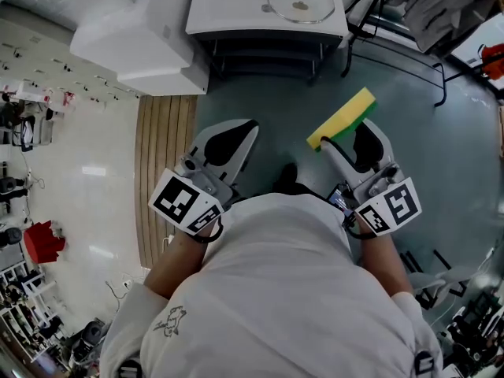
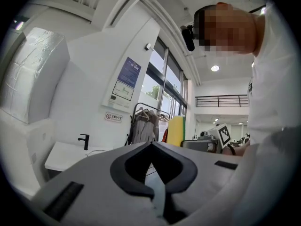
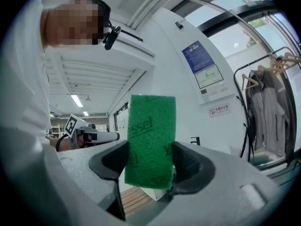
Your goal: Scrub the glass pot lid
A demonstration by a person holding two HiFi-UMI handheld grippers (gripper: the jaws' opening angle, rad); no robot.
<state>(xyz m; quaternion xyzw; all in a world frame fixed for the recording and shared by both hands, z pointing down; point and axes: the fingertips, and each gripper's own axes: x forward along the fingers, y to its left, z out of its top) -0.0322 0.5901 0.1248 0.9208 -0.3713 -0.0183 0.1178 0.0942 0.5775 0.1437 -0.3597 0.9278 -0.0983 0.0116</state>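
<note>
The glass pot lid point(image 1: 299, 0) lies flat on a white table point(image 1: 228, 10) far ahead of me, apart from both grippers. My right gripper point(image 1: 346, 136) point(image 3: 150, 164) is shut on a yellow sponge with a green scouring face point(image 1: 342, 118) point(image 3: 150, 140), which stands upright between the jaws. My left gripper point(image 1: 252, 124) point(image 2: 151, 145) is shut with nothing in it, its jaws meeting at the tips. Both are held close in front of my chest, above the floor. From the left gripper view the sponge point(image 2: 176, 131) shows to the right.
A black-framed stand point(image 1: 268, 53) sits under the white table. A large white unit point(image 1: 146, 42) stands at the left, beside a wooden slatted platform point(image 1: 165, 164). A clothes rack point(image 2: 146, 124) and a black faucet point(image 2: 83, 140) on a white counter are ahead.
</note>
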